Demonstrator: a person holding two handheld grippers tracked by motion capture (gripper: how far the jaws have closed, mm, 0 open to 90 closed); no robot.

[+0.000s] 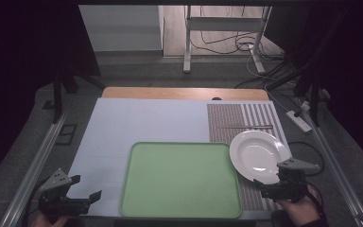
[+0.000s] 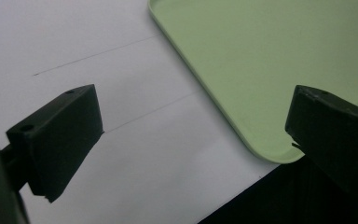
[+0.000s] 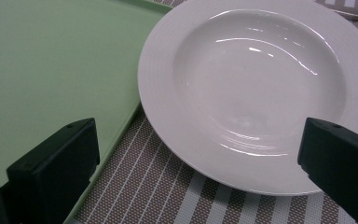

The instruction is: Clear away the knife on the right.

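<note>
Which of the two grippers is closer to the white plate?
The right. The right gripper sits open at the near rim of the white plate, not touching it. The left gripper is across the green tray, by the table's near left corner.

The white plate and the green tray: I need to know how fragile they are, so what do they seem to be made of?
The white plate looks like glazed ceramic: glossy, with sharp curved highlights in its well. The green tray looks like matte plastic: even colour, dull surface, rounded moulded rim. Neither can be confirmed by look alone.
</note>
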